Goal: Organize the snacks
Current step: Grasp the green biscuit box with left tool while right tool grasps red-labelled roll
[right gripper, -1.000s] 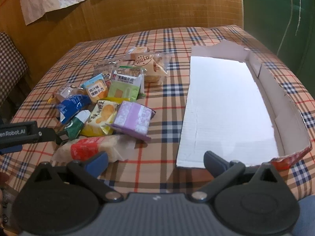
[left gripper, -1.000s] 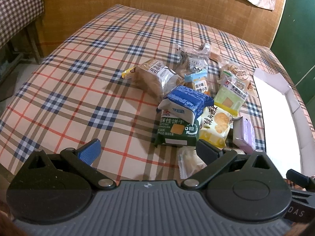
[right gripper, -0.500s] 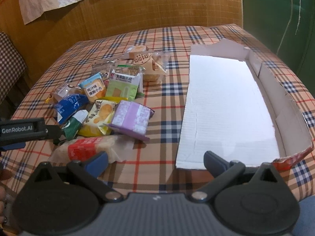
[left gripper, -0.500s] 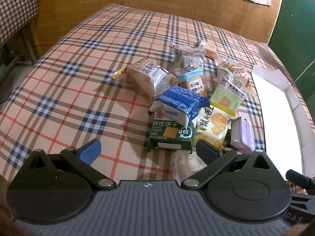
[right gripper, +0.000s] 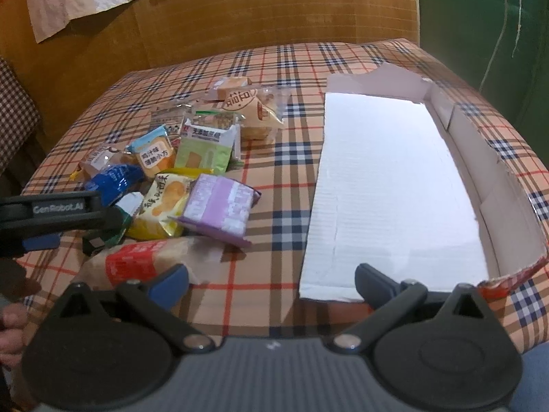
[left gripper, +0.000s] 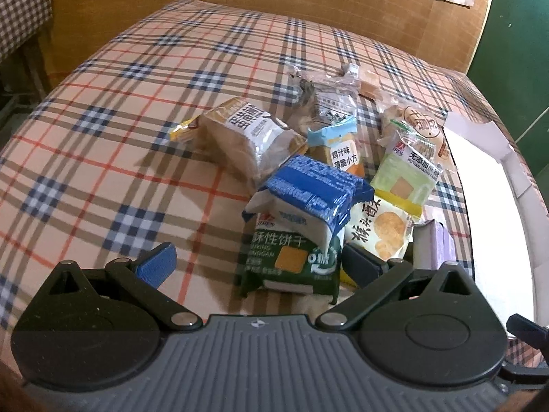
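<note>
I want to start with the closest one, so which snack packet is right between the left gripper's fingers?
The dark green biscuit packet, lying partly under the blue packet. It sits just ahead of the open left gripper; the others lie farther back.

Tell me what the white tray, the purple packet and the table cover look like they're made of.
White tray: looks like corrugated cardboard, matte, with faint ribbed lines and torn, ragged walls. Purple packet: likely thin plastic film with a slight sheen and a crimped, sealed edge. Table cover: seemingly woven plaid cloth, matte; it drapes over the edges, though a coated fabric can't be ruled out.
</note>
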Tool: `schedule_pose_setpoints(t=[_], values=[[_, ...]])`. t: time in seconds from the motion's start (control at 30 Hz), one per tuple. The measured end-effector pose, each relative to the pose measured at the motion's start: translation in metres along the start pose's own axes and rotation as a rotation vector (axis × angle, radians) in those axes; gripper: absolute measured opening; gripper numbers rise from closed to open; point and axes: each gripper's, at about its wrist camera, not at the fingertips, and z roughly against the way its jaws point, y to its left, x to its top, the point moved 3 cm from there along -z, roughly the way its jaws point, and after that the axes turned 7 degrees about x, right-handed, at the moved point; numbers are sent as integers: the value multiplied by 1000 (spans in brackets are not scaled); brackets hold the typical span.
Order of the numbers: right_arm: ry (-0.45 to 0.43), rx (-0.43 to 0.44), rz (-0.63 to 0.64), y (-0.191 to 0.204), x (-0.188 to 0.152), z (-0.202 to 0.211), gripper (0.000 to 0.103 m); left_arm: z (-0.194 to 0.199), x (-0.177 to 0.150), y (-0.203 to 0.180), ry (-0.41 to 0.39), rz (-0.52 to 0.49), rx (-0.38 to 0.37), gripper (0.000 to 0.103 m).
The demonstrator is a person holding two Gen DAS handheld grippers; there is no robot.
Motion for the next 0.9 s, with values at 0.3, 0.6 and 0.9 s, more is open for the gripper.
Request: schedule_pose_setpoints(t=[0.3, 0.6, 0.9], values=[[0, -6, -12, -4, 1, -4, 102, -14, 3, 0, -59, -82, 31, 71], [3, -2, -21, -6, 1, -7, 102, 3, -9, 29, -76, -70, -7, 57], [11, 20, -2, 1, -1, -8, 102, 18, -18, 49, -98, -12, 28, 57]])
